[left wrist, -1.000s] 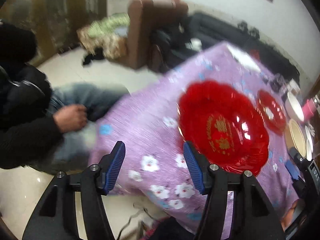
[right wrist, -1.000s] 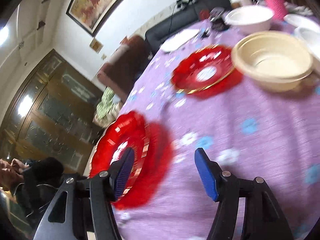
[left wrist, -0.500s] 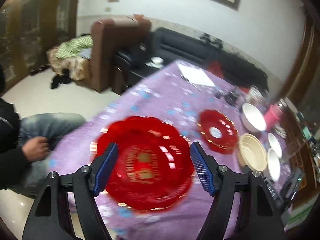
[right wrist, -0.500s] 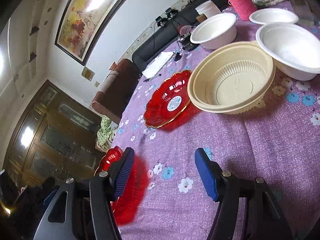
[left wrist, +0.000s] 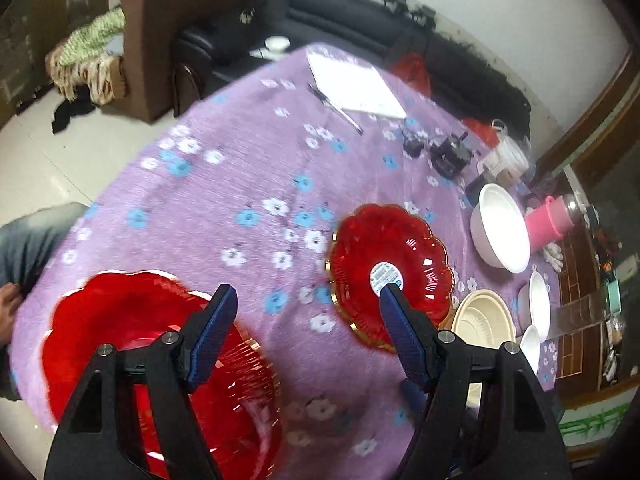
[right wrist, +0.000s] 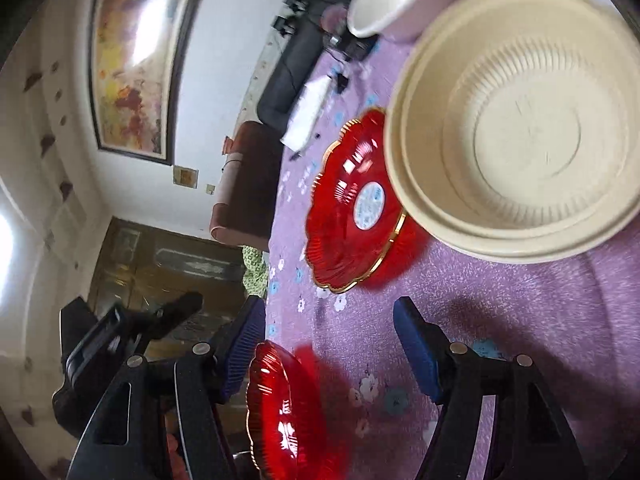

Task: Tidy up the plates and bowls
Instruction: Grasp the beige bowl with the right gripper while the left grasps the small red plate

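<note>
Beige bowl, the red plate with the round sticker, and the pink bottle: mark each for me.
Beige bowl (right wrist: pixel 524 136): right wrist view, on its ribbed inner floor.
Red plate with the round sticker (left wrist: pixel 360 264): left wrist view, on its red inside left of the sticker.
Pink bottle (left wrist: pixel 546 226): left wrist view, on its pink body.

The purple floral tablecloth (left wrist: pixel 224 184) lies bare from 9 to 12 o'clock in the left wrist view — a wide lane. At 7 o'clock the large red plate (left wrist: pixel 132 344) takes the near corner; the small red plate (left wrist: pixel 390 268) sits at 3 o'clock, with an open strip of cloth between them. Beyond it the cream bowl (left wrist: pixel 486 320) and white bowls (left wrist: pixel 502 232) crowd the 3 to 4 o'clock edge. A notepad (left wrist: pixel 354 84) and dark gadgets (left wrist: pixel 448 152) block 1 o'clock — tight there.
</note>
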{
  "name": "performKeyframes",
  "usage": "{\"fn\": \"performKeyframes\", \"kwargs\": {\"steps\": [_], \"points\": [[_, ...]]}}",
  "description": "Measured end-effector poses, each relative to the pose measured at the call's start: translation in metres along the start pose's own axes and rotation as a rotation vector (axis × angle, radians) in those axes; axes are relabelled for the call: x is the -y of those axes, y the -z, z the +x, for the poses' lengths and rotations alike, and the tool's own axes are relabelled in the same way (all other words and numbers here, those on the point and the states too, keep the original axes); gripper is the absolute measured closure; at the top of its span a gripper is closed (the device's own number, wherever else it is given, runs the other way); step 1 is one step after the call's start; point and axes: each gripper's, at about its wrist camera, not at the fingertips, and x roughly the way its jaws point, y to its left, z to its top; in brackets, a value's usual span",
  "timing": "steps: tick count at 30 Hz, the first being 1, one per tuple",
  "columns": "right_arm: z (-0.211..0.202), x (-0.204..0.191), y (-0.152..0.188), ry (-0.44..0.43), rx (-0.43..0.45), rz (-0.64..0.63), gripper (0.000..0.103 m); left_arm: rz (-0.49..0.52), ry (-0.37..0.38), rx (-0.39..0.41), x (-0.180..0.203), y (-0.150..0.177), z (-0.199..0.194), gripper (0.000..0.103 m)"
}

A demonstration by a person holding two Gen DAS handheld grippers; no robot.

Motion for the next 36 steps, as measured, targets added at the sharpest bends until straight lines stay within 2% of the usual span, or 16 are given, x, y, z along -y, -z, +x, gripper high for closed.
{"fn": "performKeyframes", "kwargs": {"steps": [4, 10, 17, 22, 28, 29, 32, 34, 35, 36], "points": [[0.004, 0.005, -0.008, 0.007, 0.027, 0.031, 0.032, -0.071, 0.018, -0.054, 0.001, -0.003, 0.024, 0.029], [0.011, 0.002, -0.017, 0.011, 0.041, 0.047, 0.031, -0.099, -0.022, -0.053, 0.004, -0.009, 0.041, 0.029], [0.019, 0.01, -0.025, 0.061, 0.058, 0.087, 0.029, -0.128, -0.012, -0.092, 0.007, -0.011, 0.067, 0.029], [0.02, 0.012, -0.028, 0.052, 0.076, 0.066, 0.027, -0.167, 0.006, -0.122, 0.005, -0.01, 0.083, 0.03], [0.022, 0.01, -0.031, 0.036, 0.09, 0.056, 0.029, -0.162, -0.015, -0.1, 0.009, -0.009, 0.086, 0.03], [0.023, 0.01, -0.033, 0.037, 0.089, 0.051, 0.031, -0.157, -0.023, -0.1, 0.009, -0.009, 0.087, 0.03], [0.023, 0.016, -0.033, 0.068, 0.084, 0.062, 0.05, -0.134, -0.041, -0.1, 0.011, -0.007, 0.088, 0.039], [0.025, 0.023, -0.035, 0.082, 0.072, 0.083, 0.071, -0.117, -0.041, -0.097, 0.012, -0.007, 0.088, 0.055], [0.026, 0.027, -0.036, 0.09, 0.066, 0.098, 0.076, -0.113, -0.035, -0.106, 0.013, -0.007, 0.09, 0.06], [0.027, 0.031, -0.037, 0.104, 0.057, 0.112, 0.086, -0.108, -0.034, -0.115, 0.013, -0.007, 0.091, 0.069]]}}
